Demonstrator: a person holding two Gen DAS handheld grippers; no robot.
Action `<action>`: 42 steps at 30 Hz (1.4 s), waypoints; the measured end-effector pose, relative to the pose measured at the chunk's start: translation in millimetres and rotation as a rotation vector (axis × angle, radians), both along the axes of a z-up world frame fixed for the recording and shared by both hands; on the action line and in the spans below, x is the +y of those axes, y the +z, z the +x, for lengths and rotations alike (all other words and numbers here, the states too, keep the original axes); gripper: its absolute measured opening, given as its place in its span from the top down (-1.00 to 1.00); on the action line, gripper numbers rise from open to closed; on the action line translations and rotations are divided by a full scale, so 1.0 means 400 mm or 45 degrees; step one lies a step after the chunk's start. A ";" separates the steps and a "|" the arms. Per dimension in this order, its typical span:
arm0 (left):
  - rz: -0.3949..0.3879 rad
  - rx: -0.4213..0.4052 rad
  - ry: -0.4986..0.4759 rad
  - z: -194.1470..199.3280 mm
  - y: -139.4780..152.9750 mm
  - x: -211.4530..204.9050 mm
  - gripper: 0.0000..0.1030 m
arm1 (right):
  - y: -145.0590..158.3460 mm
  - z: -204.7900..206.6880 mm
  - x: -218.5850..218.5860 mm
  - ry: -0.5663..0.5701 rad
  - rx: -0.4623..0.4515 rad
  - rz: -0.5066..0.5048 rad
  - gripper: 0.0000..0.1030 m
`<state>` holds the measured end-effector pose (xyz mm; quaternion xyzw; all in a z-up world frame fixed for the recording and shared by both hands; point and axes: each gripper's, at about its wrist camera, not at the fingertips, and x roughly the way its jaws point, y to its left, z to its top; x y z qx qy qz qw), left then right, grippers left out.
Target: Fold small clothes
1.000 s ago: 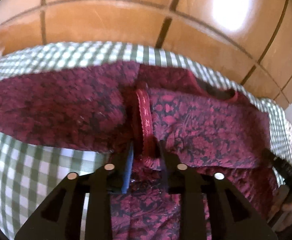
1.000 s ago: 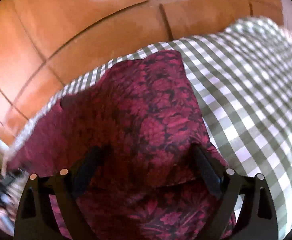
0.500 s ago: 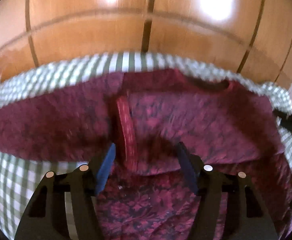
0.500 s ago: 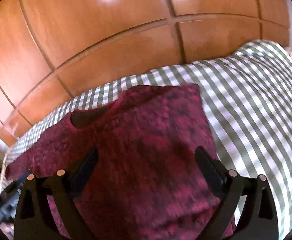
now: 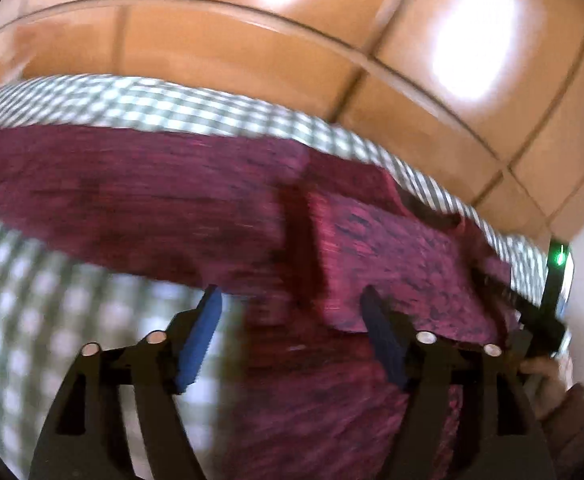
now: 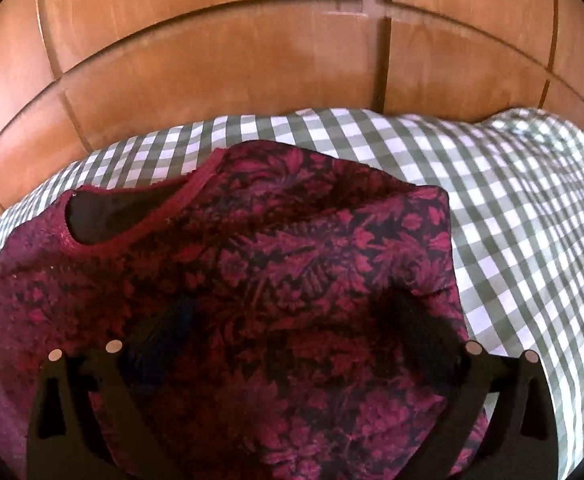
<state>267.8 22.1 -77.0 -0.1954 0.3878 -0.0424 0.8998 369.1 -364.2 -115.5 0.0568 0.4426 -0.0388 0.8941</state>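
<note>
Close to me, my left tool [image 5: 288, 312] is opening, with nothing pinched in it. My right tool [image 6: 288, 320] is opening wide too and holds nothing. Under both lies the red flowery top [image 6: 276, 264], spread flat on the checked cloth [image 6: 532, 240]. I think the top is soft, light and floppy, so I should grab it by an edge or a corner. Behind it is a wooden wall [image 6: 252, 60].
</note>
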 end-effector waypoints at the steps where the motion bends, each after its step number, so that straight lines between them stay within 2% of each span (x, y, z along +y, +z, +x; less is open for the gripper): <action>1: -0.021 -0.013 0.062 -0.023 0.003 0.046 -0.59 | 0.000 0.000 0.005 -0.001 -0.006 -0.022 -0.97; 3: -0.039 -0.028 0.167 -0.059 0.002 0.129 -0.64 | -0.002 -0.003 0.013 -0.004 -0.013 -0.053 -0.97; 5: -0.094 0.006 0.277 -0.085 -0.014 0.234 -0.64 | 0.000 -0.005 0.020 -0.007 -0.018 -0.082 -0.97; 7: -0.171 0.028 0.437 -0.115 -0.031 0.356 -0.64 | -0.002 -0.002 0.030 -0.011 -0.026 -0.111 -0.96; 9: -0.298 0.051 0.591 -0.138 -0.047 0.484 -0.63 | -0.004 -0.003 0.039 -0.014 -0.029 -0.134 -0.96; 10: -0.362 0.055 0.665 -0.150 -0.053 0.545 -0.50 | -0.005 -0.002 0.042 -0.014 -0.029 -0.141 -0.96; 12: -0.403 0.065 0.771 -0.157 -0.054 0.629 -0.35 | -0.005 -0.004 0.043 -0.015 -0.028 -0.152 -0.96; 14: -0.434 0.064 0.849 -0.156 -0.055 0.708 -0.35 | -0.007 -0.002 0.045 -0.015 -0.029 -0.160 -0.96; 17: -0.475 0.065 0.862 -0.134 -0.057 0.765 -0.35 | -0.009 -0.001 0.051 -0.015 -0.030 -0.172 -0.96; 21: -0.442 0.091 0.886 -0.090 -0.061 0.792 -0.35 | -0.009 -0.003 0.053 -0.014 -0.031 -0.181 -0.96; 23: -0.415 0.105 0.912 -0.066 -0.067 0.815 -0.15 | -0.009 -0.005 0.053 -0.013 -0.032 -0.182 -0.96; 24: -0.387 0.114 0.920 -0.055 -0.067 0.823 0.20 | -0.010 -0.005 0.053 -0.013 -0.032 -0.180 -0.96; 25: -0.369 0.127 0.909 -0.046 -0.067 0.825 0.44 | -0.010 -0.004 0.053 -0.013 -0.031 -0.178 -0.96; 27: -0.371 0.119 0.888 -0.053 -0.063 0.825 0.74 | -0.010 -0.005 0.053 -0.013 -0.031 -0.177 -0.96; 28: -0.367 0.105 0.880 -0.055 -0.056 0.822 0.78 | -0.010 -0.005 0.053 -0.012 -0.032 -0.178 -0.96; 30: -0.341 0.040 0.817 -0.049 -0.020 0.790 0.80 | -0.011 -0.004 0.052 -0.012 -0.032 -0.180 -0.96; 33: -0.272 -0.080 0.627 -0.036 0.065 0.679 0.80 | -0.011 -0.004 0.051 -0.012 -0.033 -0.180 -0.96; 36: -0.187 -0.179 0.382 -0.014 0.144 0.502 0.80 | -0.011 -0.004 0.051 -0.011 -0.033 -0.179 -0.96; 39: -0.144 -0.203 0.197 0.015 0.164 0.346 0.80 | -0.011 -0.004 0.051 -0.009 -0.038 -0.174 -0.96; 42: -0.063 -0.190 0.022 0.048 0.150 0.172 0.80 | -0.011 -0.004 0.052 -0.008 -0.038 -0.175 -0.96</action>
